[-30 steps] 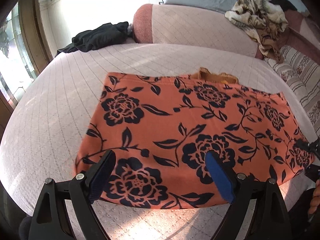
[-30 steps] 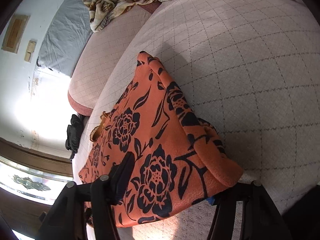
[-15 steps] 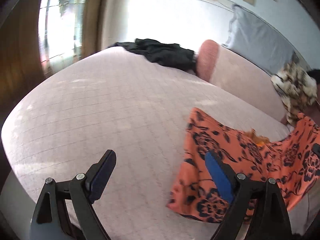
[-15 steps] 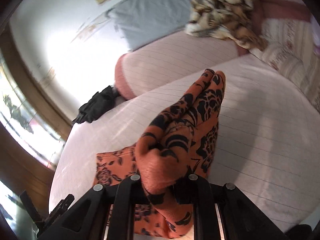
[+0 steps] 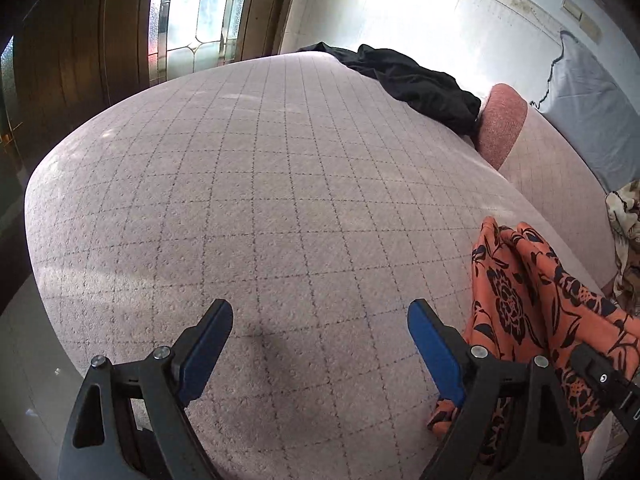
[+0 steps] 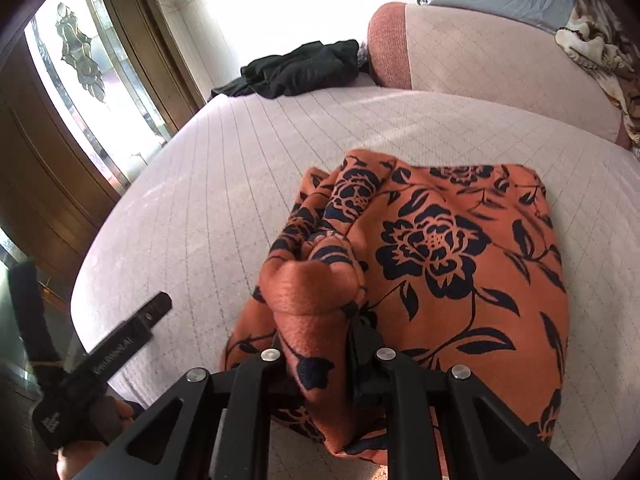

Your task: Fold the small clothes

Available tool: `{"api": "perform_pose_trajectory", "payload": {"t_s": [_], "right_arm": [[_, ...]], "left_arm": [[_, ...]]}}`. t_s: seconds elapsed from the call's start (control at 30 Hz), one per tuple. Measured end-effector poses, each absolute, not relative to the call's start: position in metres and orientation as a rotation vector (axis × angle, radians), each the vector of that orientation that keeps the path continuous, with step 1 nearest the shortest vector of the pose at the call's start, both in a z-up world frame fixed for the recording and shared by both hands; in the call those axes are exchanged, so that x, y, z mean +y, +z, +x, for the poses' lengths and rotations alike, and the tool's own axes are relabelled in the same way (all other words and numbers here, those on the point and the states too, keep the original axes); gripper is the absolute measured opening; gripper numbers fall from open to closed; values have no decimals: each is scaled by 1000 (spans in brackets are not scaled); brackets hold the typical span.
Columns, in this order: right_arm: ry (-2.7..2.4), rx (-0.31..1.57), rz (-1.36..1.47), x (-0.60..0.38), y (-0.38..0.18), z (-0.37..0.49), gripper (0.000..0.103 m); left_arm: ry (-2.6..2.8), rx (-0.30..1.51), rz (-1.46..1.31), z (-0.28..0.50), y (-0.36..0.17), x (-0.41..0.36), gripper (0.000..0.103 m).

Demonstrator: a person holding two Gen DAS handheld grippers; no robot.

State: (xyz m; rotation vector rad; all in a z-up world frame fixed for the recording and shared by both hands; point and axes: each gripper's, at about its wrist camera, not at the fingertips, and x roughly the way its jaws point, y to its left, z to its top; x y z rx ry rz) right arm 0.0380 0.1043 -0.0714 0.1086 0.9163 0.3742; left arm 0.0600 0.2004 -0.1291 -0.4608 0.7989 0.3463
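Observation:
An orange garment with a black flower print (image 6: 448, 248) lies folded over on the pale quilted bed (image 6: 224, 168). My right gripper (image 6: 320, 320) is shut on a bunched edge of the garment, which hides its fingertips. The cloth also shows in the left wrist view (image 5: 524, 292), at the right, beside my right gripper's body. My left gripper (image 5: 320, 340) is open and empty, over bare bedcover to the left of the garment. It also shows at the lower left of the right wrist view (image 6: 132, 332).
A black garment (image 5: 416, 80) lies at the far side of the bed by a pink bolster (image 5: 500, 124). A patterned blanket (image 6: 600, 44) is heaped at the right. A wooden door with glass (image 5: 192, 20) stands beyond the bed's left edge.
My right gripper closed on the garment's right edge, lifted it and carried it left, folding the cloth over itself. My left gripper swung left off the garment and stayed open.

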Motion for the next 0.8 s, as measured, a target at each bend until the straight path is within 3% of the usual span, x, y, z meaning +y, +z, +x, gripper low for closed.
{"api": "perform_pose_trajectory", "payload": {"t_s": [0.1,0.17,0.23,0.3,0.37,0.43,0.5,0.67,0.8], "right_arm": [[391,863,95,115,-67,26,16],[429,903,76,126,-92,25,16],[455,952,51,135,-124,28,22],[466,892,66,131,-121,18,24],[514,922,110,128,-117,21,38],[582,928,137,127,-115,20,69],[600,923,162,125,-112,14,76],[581,874,274,98,-108,-14,77],[512,827,368,56,-104,-37,77]], "left_arm": [[365,787,-478,58,-128,207,89],[377,796,-498,52,-130,211,89],[370,806,-488,53,-131,209,89],[360,794,-466,53,-128,205,89],[334,771,-456,52,-123,199,89],[278,727,-473,48,-115,195,89],[222,663,-486,40,-105,190,89],[41,669,-454,35,-93,163,88],[-75,718,-391,36,-93,131,80]]}}
